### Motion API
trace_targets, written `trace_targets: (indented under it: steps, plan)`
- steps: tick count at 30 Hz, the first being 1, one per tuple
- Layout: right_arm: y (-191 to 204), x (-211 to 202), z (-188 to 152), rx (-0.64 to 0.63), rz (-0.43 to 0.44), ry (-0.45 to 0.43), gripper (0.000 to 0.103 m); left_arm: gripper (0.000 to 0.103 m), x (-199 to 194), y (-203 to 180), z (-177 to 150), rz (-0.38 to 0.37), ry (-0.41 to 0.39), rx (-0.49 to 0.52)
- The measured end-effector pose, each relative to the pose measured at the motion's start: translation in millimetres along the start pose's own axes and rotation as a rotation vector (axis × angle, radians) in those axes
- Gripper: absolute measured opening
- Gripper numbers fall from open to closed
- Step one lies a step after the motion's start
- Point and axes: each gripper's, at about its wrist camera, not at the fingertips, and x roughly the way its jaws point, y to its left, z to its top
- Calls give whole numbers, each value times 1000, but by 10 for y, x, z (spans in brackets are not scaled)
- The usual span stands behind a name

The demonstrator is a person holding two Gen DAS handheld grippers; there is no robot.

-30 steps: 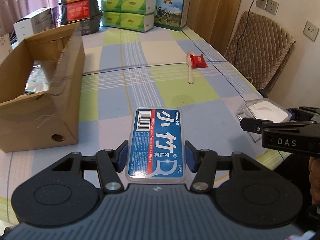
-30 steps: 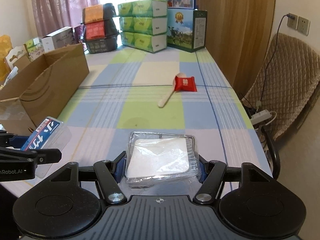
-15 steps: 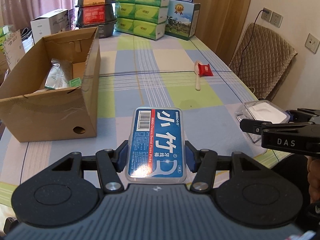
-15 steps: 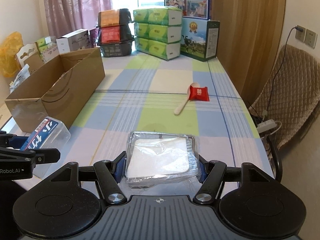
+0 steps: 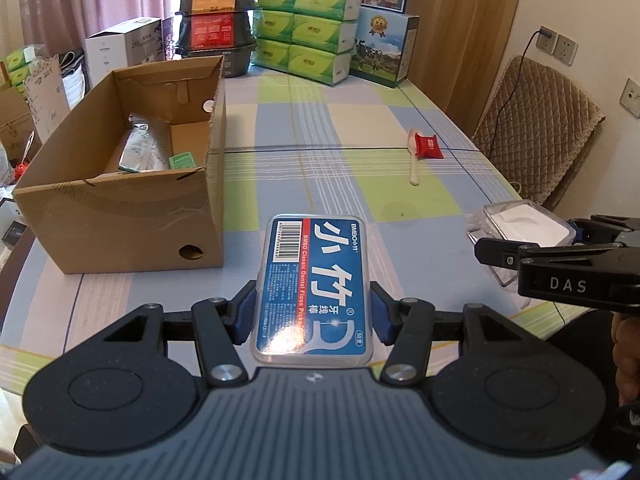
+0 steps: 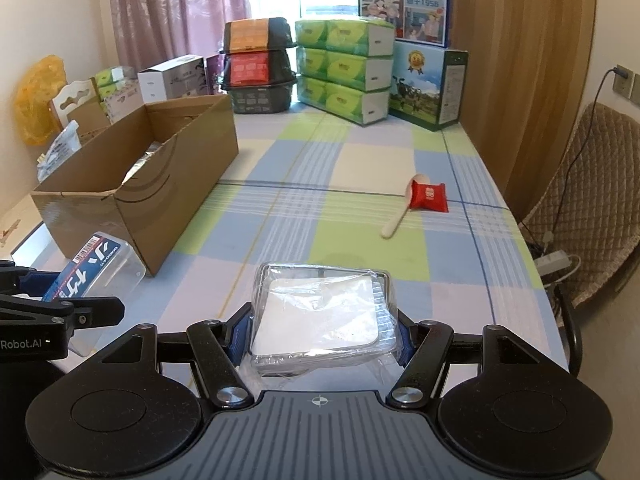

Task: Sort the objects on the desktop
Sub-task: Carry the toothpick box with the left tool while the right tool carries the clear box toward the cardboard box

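Observation:
My left gripper [image 5: 312, 316] is shut on a blue dental floss pick box [image 5: 314, 284], held above the near edge of the table; the same floss box [image 6: 92, 268] shows at the left of the right wrist view. My right gripper [image 6: 322, 330] is shut on a clear plastic box with a white pad inside [image 6: 320, 312], and that clear box [image 5: 520, 236] appears at the right of the left wrist view. An open cardboard box [image 5: 120, 176] stands at the left with packets inside. A white spoon [image 5: 414, 160] and a red packet [image 5: 429, 146] lie farther up the table.
Green tissue packs [image 5: 304, 28], stacked black trays [image 5: 216, 20] and a milk carton box [image 5: 384, 48] line the far end of the checked tablecloth [image 5: 320, 128]. A quilted chair [image 5: 536, 120] stands to the right. More boxes and bags crowd the left side [image 6: 60, 100].
Both grippers have pulled back and risen with their boxes still held, so more of the table and the inside of the cardboard box shows.

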Motion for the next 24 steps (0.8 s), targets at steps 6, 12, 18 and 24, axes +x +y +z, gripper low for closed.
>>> trace_targets:
  steps: [6,12,18,24]
  plan:
    - [17,-13,0,2,6,-2,63,51,-19,39,-26,4,3,-8]
    - [51,-28,25,1,12,-3,63,51,-49,48,-29,5,2,-7]
    - [118,-26,59,-6,26,-9,63,51,-97,115,-21,15,-2,-12]
    - [250,1,115,-23,48,-16,63,51,-158,244,-25,37,-9,-33]
